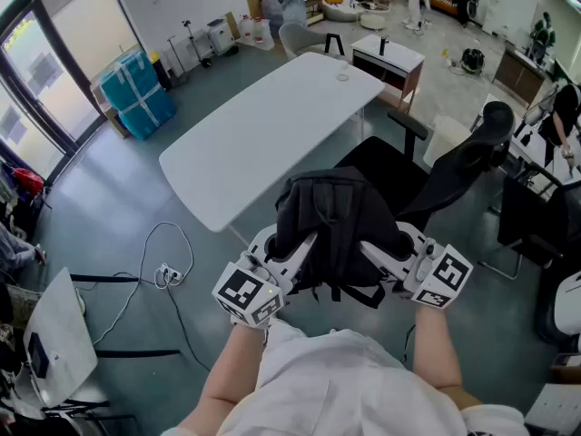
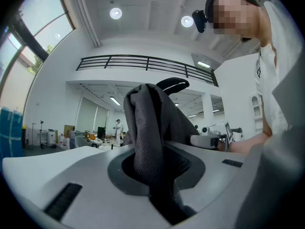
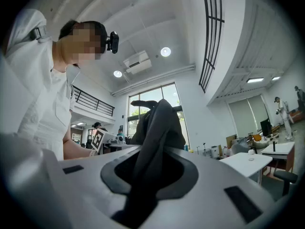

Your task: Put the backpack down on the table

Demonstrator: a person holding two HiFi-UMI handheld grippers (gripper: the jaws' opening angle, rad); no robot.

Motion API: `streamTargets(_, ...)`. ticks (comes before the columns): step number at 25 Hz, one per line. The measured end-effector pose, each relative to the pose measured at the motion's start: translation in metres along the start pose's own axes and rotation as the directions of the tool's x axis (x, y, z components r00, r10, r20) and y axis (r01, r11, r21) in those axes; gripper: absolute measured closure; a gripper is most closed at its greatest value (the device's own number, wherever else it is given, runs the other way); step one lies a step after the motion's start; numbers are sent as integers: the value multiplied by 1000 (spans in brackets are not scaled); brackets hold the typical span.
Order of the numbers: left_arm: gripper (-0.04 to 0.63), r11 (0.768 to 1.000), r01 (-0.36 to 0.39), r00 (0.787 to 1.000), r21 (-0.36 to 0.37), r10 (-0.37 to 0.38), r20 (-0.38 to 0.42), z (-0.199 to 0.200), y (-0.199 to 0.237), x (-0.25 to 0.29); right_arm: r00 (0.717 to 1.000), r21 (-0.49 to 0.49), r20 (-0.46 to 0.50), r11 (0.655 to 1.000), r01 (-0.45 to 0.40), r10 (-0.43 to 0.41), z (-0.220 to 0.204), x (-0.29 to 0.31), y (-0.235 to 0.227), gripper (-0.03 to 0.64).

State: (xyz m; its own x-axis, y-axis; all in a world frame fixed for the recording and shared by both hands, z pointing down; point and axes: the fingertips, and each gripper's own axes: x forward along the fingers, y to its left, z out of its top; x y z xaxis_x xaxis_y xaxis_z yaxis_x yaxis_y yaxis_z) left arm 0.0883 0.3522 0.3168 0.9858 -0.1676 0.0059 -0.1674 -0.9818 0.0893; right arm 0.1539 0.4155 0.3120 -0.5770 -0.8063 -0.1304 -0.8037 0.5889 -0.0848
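The white table (image 1: 263, 143) is the largest thing before us. Its long side runs away to the right, and its near corner points back at us on the left. The black backpack (image 1: 336, 221) hangs upright in the air between us and that corner. It is clear of the tabletop and just short of its near edge, with a black office chair (image 1: 454, 175) behind it to the right. We hold the bag from both sides. The left gripper (image 1: 302, 248) has its jaws drawn narrow on a fold of dark mesh fabric, and the right gripper (image 1: 379, 251) is pinched on another fold. We judge the table lies forward and a little left of the jaws, with the left hand nearer it.
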Motion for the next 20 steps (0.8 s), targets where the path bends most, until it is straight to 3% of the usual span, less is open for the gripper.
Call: streamTargets(20, 508, 1000, 12, 1000, -6, -12, -1, 1, -1, 5, 1000, 1, -3, 1000, 18, -18, 2, -2, -5, 528)
